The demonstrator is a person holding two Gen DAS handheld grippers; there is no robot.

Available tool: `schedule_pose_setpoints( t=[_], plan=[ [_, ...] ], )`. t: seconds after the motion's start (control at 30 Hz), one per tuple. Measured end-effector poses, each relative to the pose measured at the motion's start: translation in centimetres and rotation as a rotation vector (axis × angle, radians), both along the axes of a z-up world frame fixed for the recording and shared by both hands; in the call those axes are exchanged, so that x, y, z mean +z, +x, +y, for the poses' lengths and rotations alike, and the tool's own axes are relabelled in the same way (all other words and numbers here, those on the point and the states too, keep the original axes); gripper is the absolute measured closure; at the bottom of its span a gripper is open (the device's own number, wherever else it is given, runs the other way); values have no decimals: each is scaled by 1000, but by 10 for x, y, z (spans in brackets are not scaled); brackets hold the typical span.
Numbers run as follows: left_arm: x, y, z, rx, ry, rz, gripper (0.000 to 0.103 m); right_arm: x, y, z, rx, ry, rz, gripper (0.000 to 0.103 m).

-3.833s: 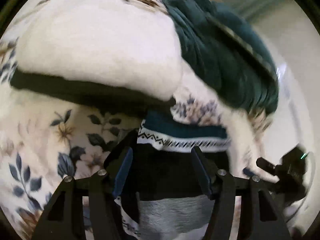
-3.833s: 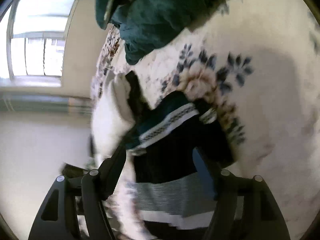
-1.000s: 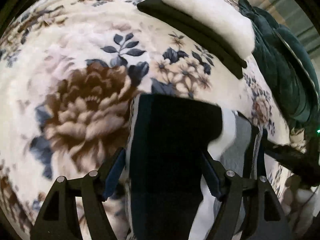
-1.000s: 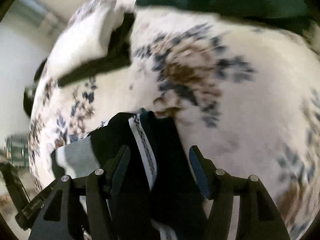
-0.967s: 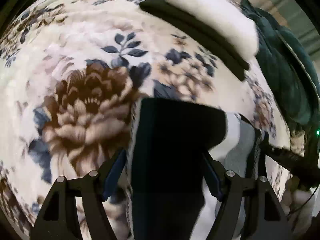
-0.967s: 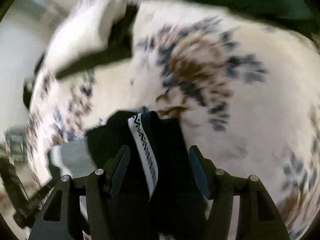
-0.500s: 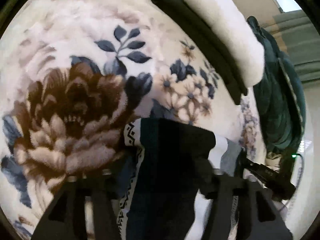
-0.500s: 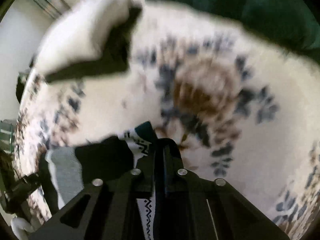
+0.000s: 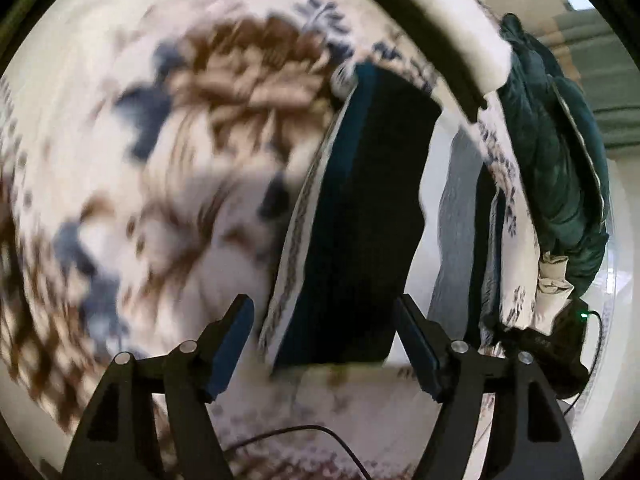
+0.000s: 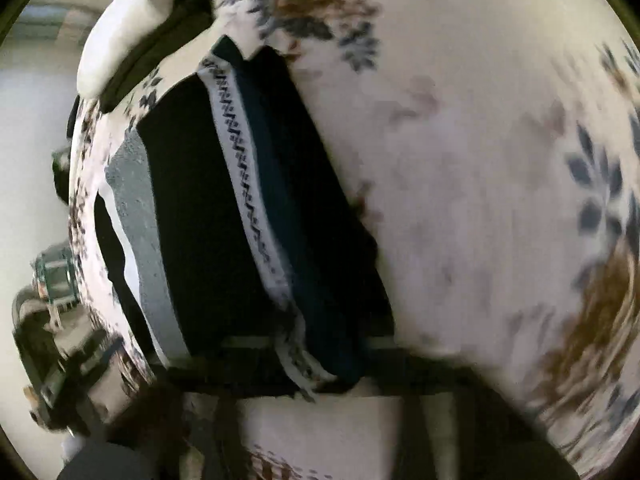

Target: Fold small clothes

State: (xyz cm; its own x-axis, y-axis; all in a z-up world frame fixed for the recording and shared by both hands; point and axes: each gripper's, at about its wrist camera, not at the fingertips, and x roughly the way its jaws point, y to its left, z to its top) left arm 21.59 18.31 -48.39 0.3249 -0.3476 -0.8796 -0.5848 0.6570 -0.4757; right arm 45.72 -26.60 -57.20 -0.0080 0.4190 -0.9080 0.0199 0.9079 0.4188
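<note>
- Withdrawn since half a second ago: left gripper (image 9: pixel 324 344), formerly over the dark folded garment with the white zigzag-patterned band (image 9: pixel 360 216), now back from its near edge, jaws spread and holding nothing.
- Released likewise by the right gripper, which was pinched on the patterned band half a second ago; right-wrist view now too blurred along its lower edge to tell the jaw state.
- Garment location: flat on the cream plush blanket with brown and blue flowers (image 9: pixel 168 168), near the right edge of the bed, grey-and-white striped layer showing underneath at its right side.
- Judgement: fold on this piece likely complete; next step probably smoothing or moving to another garment.
- Left-wrist view only: black-and-white fleece pad (image 9: pixel 448 28) at far right, crumpled dark green cloth (image 9: pixel 560 168) beyond it, black device with a green light (image 9: pixel 560 340) at near right.
- Right-wrist view only: zigzag detail of the band (image 10: pixel 244 184), stacked dark layers in clear relief, and indistinct furniture off the left bed edge.
</note>
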Motion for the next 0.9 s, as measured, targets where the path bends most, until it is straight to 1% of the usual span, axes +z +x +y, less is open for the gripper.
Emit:
schedule_pose_setpoints(
  t=[0.07, 0.13, 0.17, 0.23, 0.27, 0.3, 0.33, 0.37, 0.4, 0.43, 0.47, 0.5, 0.53, 0.57, 0.6, 0.63, 0.67, 0.7, 0.73, 0.8, 0.83, 0.9],
  plan=[
    [1, -10, -4, -4, 2, 6, 33, 16, -8, -8, -39, 6, -49, 97],
    [-2, -13, -7, -13, 27, 18, 33, 27, -12, -15, -61, -27, -91, 97],
    [-9, -13, -7, -14, 18, 25, 33, 26, -11, -15, -54, -54, -101, 97],
    [-20, -13, -7, 18, -1, 38, 33, 15, -7, -15, -20, -103, -53, 96],
    [-24, -13, -6, 33, -20, 31, 33, 5, -8, -13, -1, -126, -12, 96],
    [-29, -14, -5, 53, -40, 36, 33, 3, -7, -13, 7, -131, 6, 90],
    [-34, -16, -4, 84, -73, 31, 33, 3, -9, -15, 1, -130, 21, 79],
    [-41, -18, -3, 121, -116, 30, 33, 7, -11, -19, -22, -116, 17, 72],
    [-48, -19, -2, 150, -146, 38, 33, 13, -16, -28, -74, -79, 5, 60],
    [-55, -20, -2, 185, -184, 37, 33, 16, -20, -35, -119, -48, 1, 55],
    [-62, -22, -3, 218, -211, 38, 33, 16, -24, -42, -169, -18, 10, 53],
    [-66, -22, -3, 238, -213, 39, 34, 12, -28, -46, -203, 16, 34, 50],
    [-68, -23, -5, 259, -205, 18, 35, 4, -31, -48, -229, 54, 66, 49],
    [-67, -24, -6, 268, -191, -4, 51, -8, -33, -48, -258, 100, 102, 49],
    [-63, -25, -9, 265, -172, -26, 62, -19, -35, -48, -297, 146, 123, 49],
    [-58, -24, -11, 251, -154, -50, 80, -24, -37, -48, -320, 169, 125, 54],
    [-51, -25, -14, 241, -135, -63, 83, -27, -38, -48, -353, 194, 111, 70],
    [-43, -26, -17, 235, -120, -79, 84, -25, -41, -47, -381, 202, 90, 94],
    [-34, -30, -17, 233, -114, -93, 84, -20, -44, -47, -385, 192, 72, 94],
    [-24, -35, -16, 239, -140, -106, 84, 0, -49, -47, -379, 172, 11, 94],
    [-22, -36, -16, 239, -149, -104, 84, 9, -52, -48, -376, 160, -4, 94],
    [-28, -34, -15, 239, -156, -86, 84, 19, -57, -47, -381, 143, -5, 94]
  ],
)
